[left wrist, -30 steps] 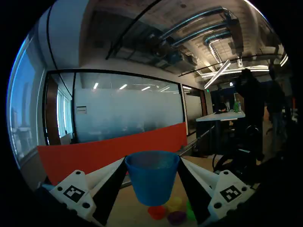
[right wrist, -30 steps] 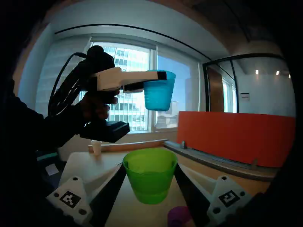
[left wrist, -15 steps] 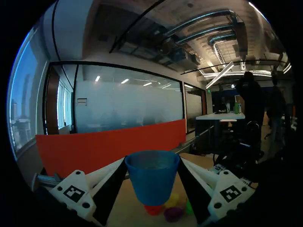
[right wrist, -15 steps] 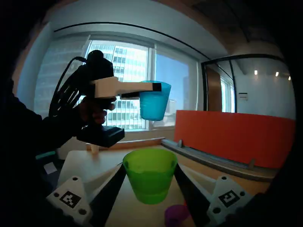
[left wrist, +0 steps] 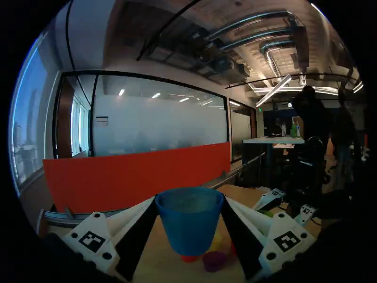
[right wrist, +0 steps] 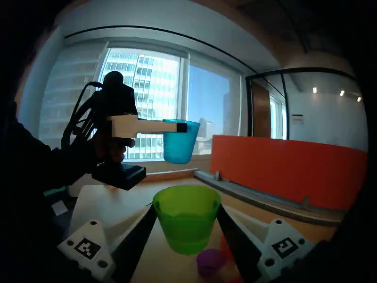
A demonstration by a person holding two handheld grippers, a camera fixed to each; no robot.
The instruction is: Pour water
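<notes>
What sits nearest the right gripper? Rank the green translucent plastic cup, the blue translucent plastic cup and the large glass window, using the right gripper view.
1. Green translucent plastic cup: low centre, between the fingers of the right gripper.
2. Blue translucent plastic cup: raised ahead and to the left, held in the left gripper.
3. Large glass window: behind both, on the back wall.

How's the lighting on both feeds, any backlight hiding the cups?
Right gripper view: bright window silhouettes the hand holding the left gripper; blue cup and green cup read clearly. Left gripper view: evenly lit, people at right are dark.
</notes>
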